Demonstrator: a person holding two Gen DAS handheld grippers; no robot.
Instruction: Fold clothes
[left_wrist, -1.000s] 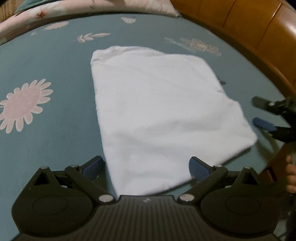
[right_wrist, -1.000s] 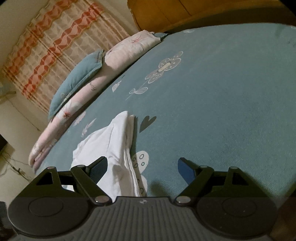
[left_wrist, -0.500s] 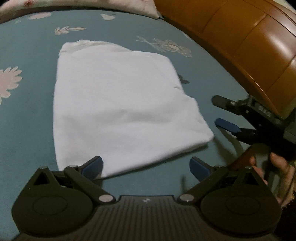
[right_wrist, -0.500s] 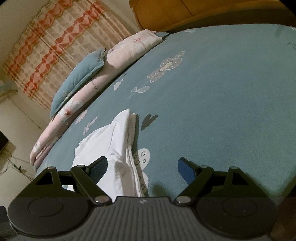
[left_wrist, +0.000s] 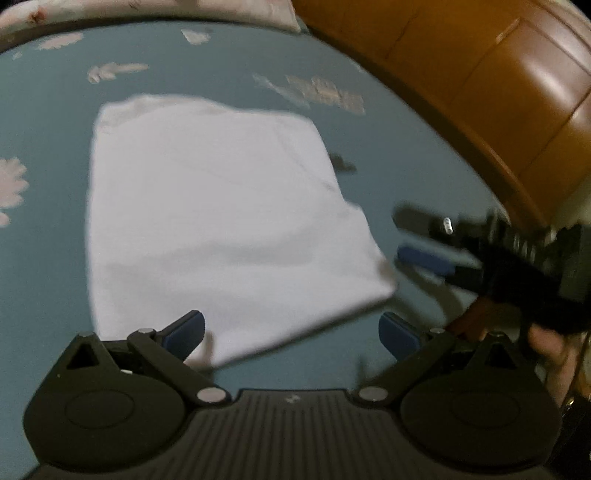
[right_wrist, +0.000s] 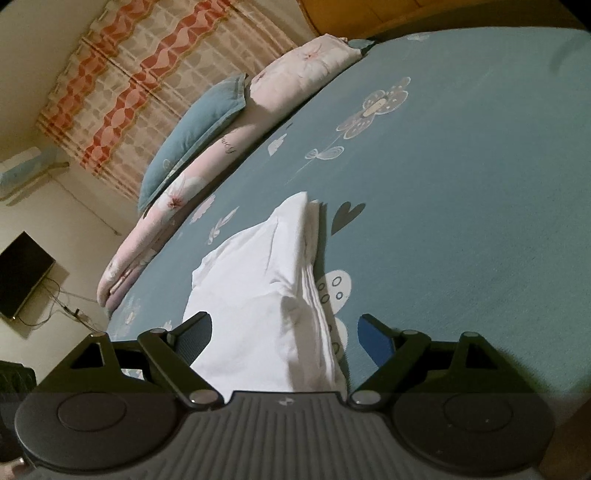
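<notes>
Teal floral bed (left_wrist: 48, 122) bearing a folded white garment (left_wrist: 221, 221) at frame centre. Left gripper (left_wrist: 291, 328) and right gripper (right_wrist: 284, 332): fingers spread wide, gripping nothing.

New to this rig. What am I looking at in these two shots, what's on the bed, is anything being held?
No robot here: a person carries a handheld two-finger gripper in each hand, each with a fisheye camera looking along its fingers. One shot is from the left gripper, the other from the right gripper. A folded white garment lies flat on the blue flowered bedsheet, with pillows at the far edge. Both grippers are open and hold nothing. The right gripper also shows at the left view's right edge, beside the garment's corner.
</notes>
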